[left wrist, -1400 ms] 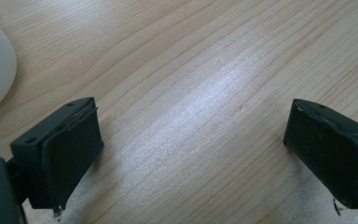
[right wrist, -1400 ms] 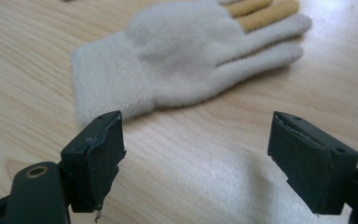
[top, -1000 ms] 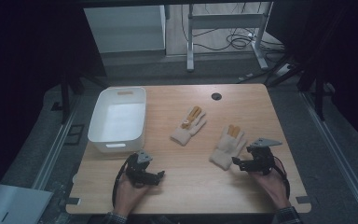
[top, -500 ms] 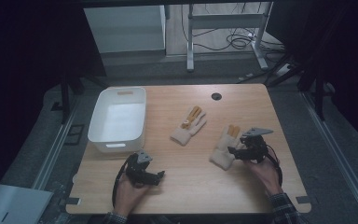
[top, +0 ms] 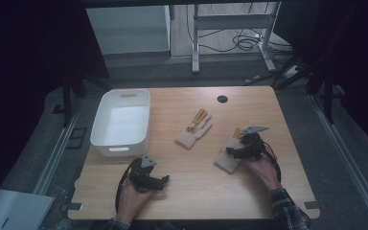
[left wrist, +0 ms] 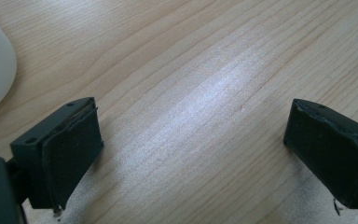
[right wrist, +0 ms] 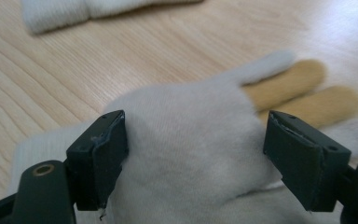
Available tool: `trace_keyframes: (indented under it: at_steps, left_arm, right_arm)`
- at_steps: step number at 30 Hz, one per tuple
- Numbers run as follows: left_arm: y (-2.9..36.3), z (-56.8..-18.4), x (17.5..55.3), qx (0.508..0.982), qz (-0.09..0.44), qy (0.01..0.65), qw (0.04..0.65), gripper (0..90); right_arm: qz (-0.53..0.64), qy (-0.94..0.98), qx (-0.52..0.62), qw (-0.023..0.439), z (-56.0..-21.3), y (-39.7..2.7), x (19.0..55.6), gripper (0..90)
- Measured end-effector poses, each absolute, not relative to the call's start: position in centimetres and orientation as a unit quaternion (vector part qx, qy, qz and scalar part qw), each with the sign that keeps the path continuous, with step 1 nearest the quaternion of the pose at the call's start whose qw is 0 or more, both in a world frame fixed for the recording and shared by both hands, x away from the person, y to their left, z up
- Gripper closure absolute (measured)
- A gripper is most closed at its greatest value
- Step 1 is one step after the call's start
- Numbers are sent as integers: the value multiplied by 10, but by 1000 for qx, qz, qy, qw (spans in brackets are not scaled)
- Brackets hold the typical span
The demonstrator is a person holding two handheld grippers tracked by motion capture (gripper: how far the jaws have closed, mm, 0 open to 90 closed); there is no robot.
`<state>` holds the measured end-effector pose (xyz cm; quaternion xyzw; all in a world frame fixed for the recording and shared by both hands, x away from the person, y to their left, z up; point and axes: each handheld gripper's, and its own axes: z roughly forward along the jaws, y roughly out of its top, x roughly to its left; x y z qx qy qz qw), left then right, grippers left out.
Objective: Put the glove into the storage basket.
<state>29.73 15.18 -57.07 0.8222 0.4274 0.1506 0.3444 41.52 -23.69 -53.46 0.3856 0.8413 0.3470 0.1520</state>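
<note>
Right gripper sits over the near glove, just right of the white bin side's far glove; jaws have just been opening, spread astride the palm, pads not pressing. Left gripper, below the bin, gapes over bare table.

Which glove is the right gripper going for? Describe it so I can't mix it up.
On the wooden table, look right of the white bin. Two cream gloves lie there; it is the nearer glove, right under the right gripper, whose open jaws straddle its palm. The far glove lies alone mid-table.
</note>
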Motion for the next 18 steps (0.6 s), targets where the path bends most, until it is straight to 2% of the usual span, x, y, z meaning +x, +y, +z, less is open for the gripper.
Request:
trace_keyframes:
  at_steps: [5, 8, 13, 18]
  left_arm:
    - [152, -571, 297, 822, 151, 427, 344, 39]
    - [152, -571, 297, 822, 151, 427, 345, 39]
    - [152, -571, 297, 822, 151, 427, 344, 39]
    - [152, -571, 297, 822, 151, 427, 344, 39]
  right_arm:
    - [328, 858, 362, 159, -543, -230, 417, 278]
    - [330, 860, 353, 162, -542, -229, 415, 457]
    - [334, 858, 357, 156, -540, -229, 411, 680]
    - [337, 858, 354, 155, -536, -231, 408, 754]
